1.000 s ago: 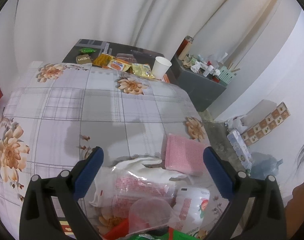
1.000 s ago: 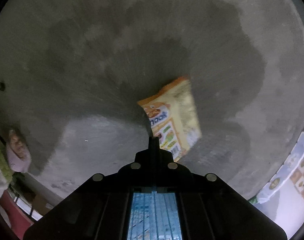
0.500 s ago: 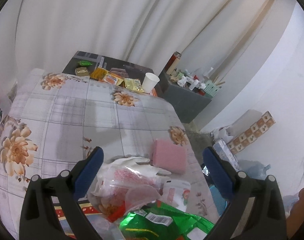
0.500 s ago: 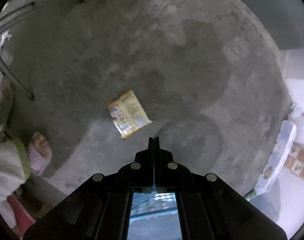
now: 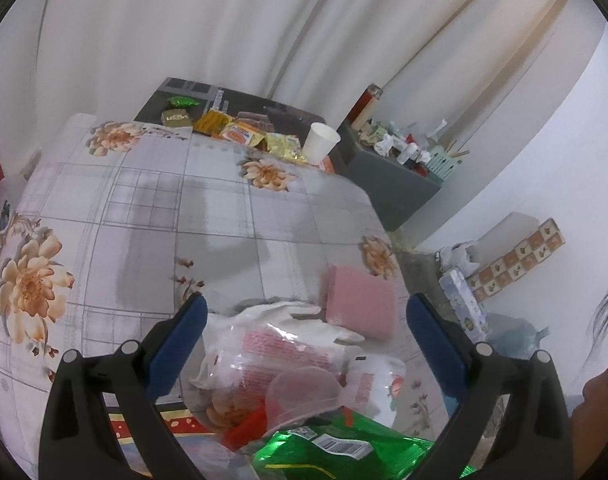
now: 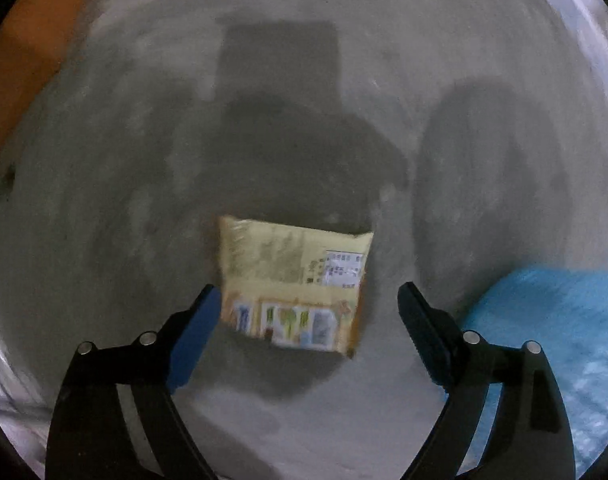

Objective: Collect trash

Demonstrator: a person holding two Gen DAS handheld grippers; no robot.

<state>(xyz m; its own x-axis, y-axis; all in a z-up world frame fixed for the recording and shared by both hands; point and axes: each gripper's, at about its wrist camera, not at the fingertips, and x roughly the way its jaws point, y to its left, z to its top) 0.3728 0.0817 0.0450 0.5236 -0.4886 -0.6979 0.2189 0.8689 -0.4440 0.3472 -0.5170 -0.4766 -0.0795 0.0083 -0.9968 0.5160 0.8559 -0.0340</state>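
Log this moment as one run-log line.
task: collect trash | right tool: open above yellow snack wrapper on concrete floor | left tool: open, over trash pile on floral tablecloth

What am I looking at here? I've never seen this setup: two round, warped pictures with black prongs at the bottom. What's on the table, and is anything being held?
There is no robot: a person carries a two-finger gripper in each hand, and a fisheye camera on each looks forward along its fingers.

The left gripper is open over a floral tablecloth. Below it lie a clear plastic bag, a green wrapper and a pink pad. Snack packets and a paper cup sit at the far end.

The right gripper points down at a grey floor, open over a yellow snack packet. The picture is blurred.

Neither gripper holds anything.
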